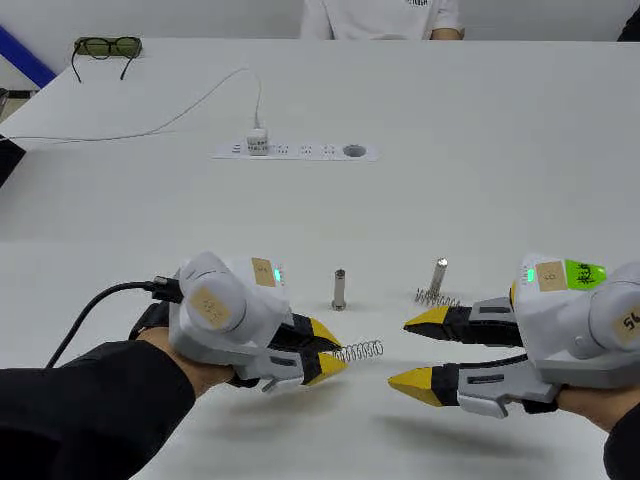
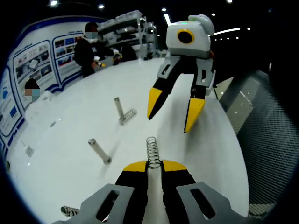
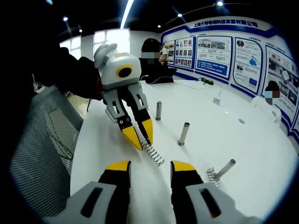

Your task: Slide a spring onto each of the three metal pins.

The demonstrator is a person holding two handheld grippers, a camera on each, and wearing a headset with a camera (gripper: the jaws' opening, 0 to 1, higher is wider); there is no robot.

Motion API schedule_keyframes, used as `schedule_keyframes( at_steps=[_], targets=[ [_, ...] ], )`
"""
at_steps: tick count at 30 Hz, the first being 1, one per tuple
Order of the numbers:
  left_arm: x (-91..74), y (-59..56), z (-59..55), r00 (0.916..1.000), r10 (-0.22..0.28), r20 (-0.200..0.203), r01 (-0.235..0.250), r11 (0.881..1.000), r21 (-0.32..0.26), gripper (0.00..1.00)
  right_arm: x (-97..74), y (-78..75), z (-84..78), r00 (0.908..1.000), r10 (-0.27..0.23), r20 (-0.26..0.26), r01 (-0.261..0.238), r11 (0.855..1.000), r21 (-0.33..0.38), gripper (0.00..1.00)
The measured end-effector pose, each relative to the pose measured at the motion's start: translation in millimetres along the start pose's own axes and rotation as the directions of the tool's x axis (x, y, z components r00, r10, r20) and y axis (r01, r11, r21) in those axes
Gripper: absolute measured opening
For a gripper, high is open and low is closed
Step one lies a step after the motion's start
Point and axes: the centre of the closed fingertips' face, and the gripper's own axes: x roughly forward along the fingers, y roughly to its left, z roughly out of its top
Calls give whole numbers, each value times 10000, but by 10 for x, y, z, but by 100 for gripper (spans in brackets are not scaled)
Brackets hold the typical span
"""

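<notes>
Where the left tool (image 1: pixel 338 352) reaches over the white worktop (image 1: pixel 450 180), its yellow-tipped jaws are clamped together on one end of a spring (image 1: pixel 362 350). The coil juts straight out ahead of the tips, about level, with its free end toward the right tool (image 1: pixel 398 352). Right tool: jaws apart, nothing between them, tips facing the left tool's tips, and the spring's free end lies just short of the gap. In the left gripper view the held spring rises from the closed tips, with the right tool beyond it. A bare pin (image 1: pixel 339 289) stands upright just beyond the held spring, between the two tools. A second pin (image 1: pixel 438 274) stands beyond the right tool's upper jaw, leaning. A loose spring (image 1: pixel 436 297) lies at its foot, touching or nearly so; cannot tell which. In the right gripper view a third pin (image 3: pixel 159 103) stands upright behind the left tool, with a fitted spring (image 3: pixel 159 113) around its shaft. Well beyond both tools lies a power strip (image 1: pixel 296 151) with a white plug and cable. Glasses (image 1: pixel 107 46) sit at the far left corner.
</notes>
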Motion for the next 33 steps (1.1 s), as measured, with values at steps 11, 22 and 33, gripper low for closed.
schedule_keyframes(
  at_steps=[11, 22, 33],
  targets=[
    [25, -216, 130, 9980, -609, -195, 624, 9941, 892, 10, 43, 79, -107, 9970, 171, -752, -241, 9952, -945, 27],
    [-12, -276, 259, 9954, -935, 209, 920, 9937, 644, 10, 41, 112, -156, 9939, 294, -1067, -441, 9895, -1379, 16],
    [-59, -283, 437, 9900, -1034, 961, 1034, 9946, 51, 9, 33, 105, -163, 9940, 240, -1071, -385, 9901, -1352, 14]
  ],
)
